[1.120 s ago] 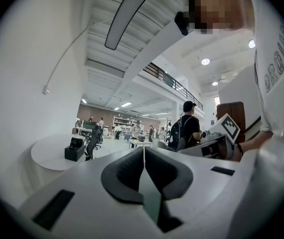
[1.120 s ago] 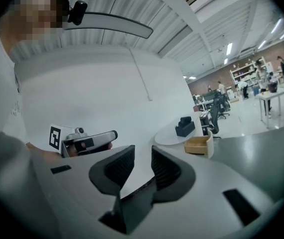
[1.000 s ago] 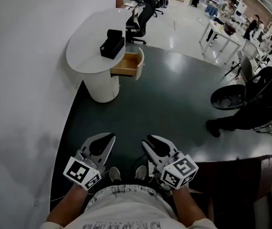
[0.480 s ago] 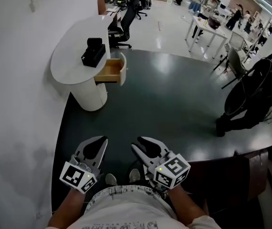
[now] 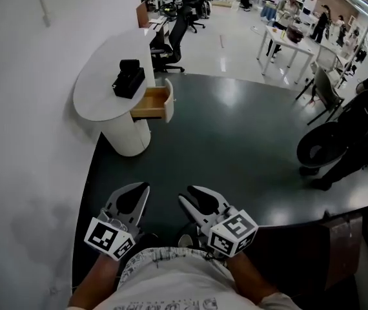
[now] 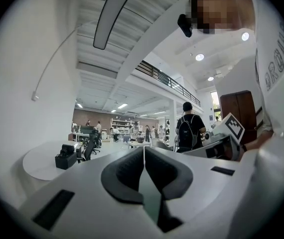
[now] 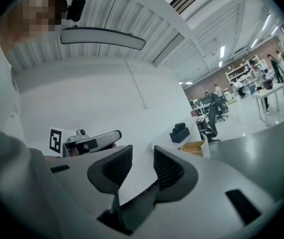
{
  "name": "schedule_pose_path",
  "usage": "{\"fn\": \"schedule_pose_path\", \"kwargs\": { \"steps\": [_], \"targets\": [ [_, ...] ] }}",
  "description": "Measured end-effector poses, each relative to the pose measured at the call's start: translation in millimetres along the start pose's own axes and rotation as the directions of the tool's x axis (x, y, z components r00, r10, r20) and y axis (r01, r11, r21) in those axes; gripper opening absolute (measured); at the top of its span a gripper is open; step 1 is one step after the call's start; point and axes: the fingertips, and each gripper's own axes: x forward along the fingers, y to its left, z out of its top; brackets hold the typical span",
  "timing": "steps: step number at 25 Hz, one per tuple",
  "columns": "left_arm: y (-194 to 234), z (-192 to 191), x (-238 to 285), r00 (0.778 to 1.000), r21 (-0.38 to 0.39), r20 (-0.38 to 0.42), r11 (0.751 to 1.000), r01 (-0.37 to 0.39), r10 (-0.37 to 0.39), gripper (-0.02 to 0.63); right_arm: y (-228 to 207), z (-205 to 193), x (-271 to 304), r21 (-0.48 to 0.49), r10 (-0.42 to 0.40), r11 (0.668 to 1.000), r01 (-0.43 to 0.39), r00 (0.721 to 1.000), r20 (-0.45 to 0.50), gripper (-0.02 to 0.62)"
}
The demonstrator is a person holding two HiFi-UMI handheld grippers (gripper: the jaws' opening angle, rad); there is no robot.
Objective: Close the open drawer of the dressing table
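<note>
Right gripper (image 5: 185, 194): jaws have just been opening and stand apart, nothing between them. Left gripper (image 5: 145, 186): jaws together, empty. Drawer (image 5: 153, 103): pulled out of the white dressing table (image 5: 100, 94), well ahead of both grippers.

Drawer (image 5: 152, 103) stands open on dressing table (image 5: 99, 86).

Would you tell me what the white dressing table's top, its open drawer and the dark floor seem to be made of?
White rounded table top: probably painted or laminated board; smooth, even, matte. Open drawer: tan, wood-like inside, perhaps plywood, behind a white front. Dark floor: glossy coated or polished surface, perhaps vinyl or epoxy; it reflects light.
</note>
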Motion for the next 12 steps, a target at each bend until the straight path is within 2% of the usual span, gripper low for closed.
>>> {"fn": "schedule_pose_path", "kwargs": {
  "steps": [6, 12],
  "targets": [
    [13, -16, 12, 1.000, -0.012, -0.018, 1.000, -0.011, 0.011, 0.026, -20, -15, 5, 0.039, -0.020, 0.999, 0.021, 1.000, -0.015, 0.143],
    [33, -34, 40, 0.998, -0.032, -0.054, 0.999, 0.031, -0.033, 0.026, -51, -35, 9, 0.096, -0.073, 0.992, 0.077, 0.996, -0.047, 0.144]
  ]
}}
